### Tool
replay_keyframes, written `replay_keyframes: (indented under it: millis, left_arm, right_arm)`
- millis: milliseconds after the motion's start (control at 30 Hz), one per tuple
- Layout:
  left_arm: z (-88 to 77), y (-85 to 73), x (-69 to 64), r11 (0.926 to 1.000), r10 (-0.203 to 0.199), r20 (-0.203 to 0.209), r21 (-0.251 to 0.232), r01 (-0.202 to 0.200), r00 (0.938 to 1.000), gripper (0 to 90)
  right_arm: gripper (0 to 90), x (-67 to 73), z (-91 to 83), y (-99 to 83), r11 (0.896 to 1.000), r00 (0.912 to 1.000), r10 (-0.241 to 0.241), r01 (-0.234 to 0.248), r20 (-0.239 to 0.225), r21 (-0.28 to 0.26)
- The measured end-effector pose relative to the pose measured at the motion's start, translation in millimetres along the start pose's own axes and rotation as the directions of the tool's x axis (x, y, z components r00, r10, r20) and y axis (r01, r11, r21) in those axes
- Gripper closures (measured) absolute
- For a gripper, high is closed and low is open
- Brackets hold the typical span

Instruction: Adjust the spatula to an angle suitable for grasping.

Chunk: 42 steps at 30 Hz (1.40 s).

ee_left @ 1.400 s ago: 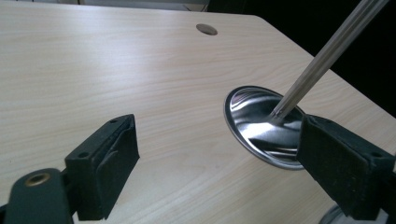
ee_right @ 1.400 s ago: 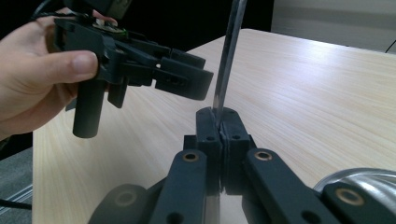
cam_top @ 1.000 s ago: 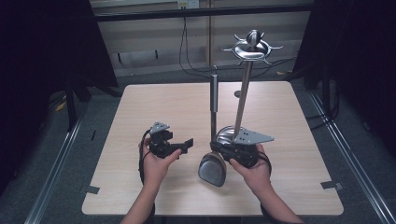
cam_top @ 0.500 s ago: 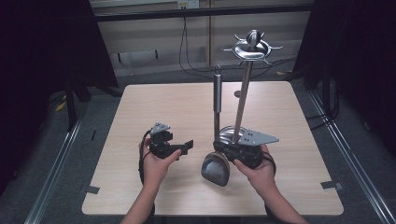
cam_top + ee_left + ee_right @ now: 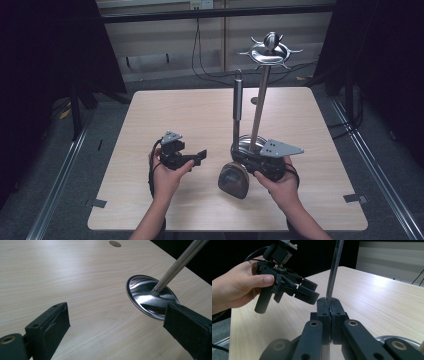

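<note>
Steel ladle [image 5: 236,120] clamped upright at frame centre by right gripper [image 5: 329,308]; left gripper [image 5: 115,325] held wide open, lower left.

The left tool [image 5: 200,156] hangs above the table with jaws apart, while the right tool [image 5: 330,307] is clamped tight.

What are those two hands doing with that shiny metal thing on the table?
A person is holding a black gripper in each hand over a pale wooden table. The right gripper has its jaws shut on the thin handle of a steel ladle, holding it upright, bowl down, next to a tall shiny metal stand with a round base. The left gripper waits close by with its jaws open, holding nothing.
</note>
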State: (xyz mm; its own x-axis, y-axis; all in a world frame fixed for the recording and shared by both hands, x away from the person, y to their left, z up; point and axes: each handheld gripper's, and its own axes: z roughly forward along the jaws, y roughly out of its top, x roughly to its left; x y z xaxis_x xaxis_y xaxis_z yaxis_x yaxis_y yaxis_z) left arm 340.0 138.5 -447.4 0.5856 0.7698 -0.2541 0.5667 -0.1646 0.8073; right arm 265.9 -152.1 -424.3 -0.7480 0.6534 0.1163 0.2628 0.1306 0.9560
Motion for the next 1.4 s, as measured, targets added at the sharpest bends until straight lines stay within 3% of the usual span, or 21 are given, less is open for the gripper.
replay_keyframes:
  millis: [533,633,667,700,800,967,1400]
  left_arm:
    - [1.4,-1.1,-0.5,1.0,-0.002,-0.005,0.007,0.002,1.0,5.8]
    - [1.6,-1.2,-0.7,0.9999,0.001,-0.005,0.01,-0.001,1.0,5.8]
    - [1.6,-1.2,-0.8,0.9999,0.001,-0.005,0.01,-0.001,1.0,5.8]
    - [1.5,-1.2,-0.9,0.9999,0.0,-0.005,0.01,0.0,1.0,5.8]
    - [1.7,-1.3,-3.2,1.0,0.007,-0.027,0.004,-0.007,0.9996,5.9]
    - [1.8,-1.5,-3.2,0.9997,0.017,-0.018,0.017,-0.016,0.9997,5.9]
    - [2.7,-2.2,-2.2,0.9997,0.014,-0.018,0.022,-0.014,0.9997,5.9]
  right_arm:
    - [88.7,1.7,-9.6,6.2,0.999,0.9994,-0.03,0.031,0.013,-0.032]
    - [88.7,2.3,-11.6,6.9,0.999,0.9994,-0.032,0.032,0.011,-0.043]
    - [88.7,2.3,-12.0,6.8,0.998,0.9995,-0.031,0.03,-0.008,-0.056]
    - [88.7,2.6,-13.6,7.2,0.998,0.9992,-0.04,0.04,0.009,-0.047]
    - [88.7,3.0,-16.0,7.3,0.997,0.9991,-0.041,0.041,0.001,-0.059]
    - [88.7,3.2,-20.2,7.4,0.997,0.9987,-0.048,0.049,0.017,-0.064]
    - [88.7,-4.1,-21.4,1.3,0.997,0.9993,-0.026,0.028,0.028,-0.071]
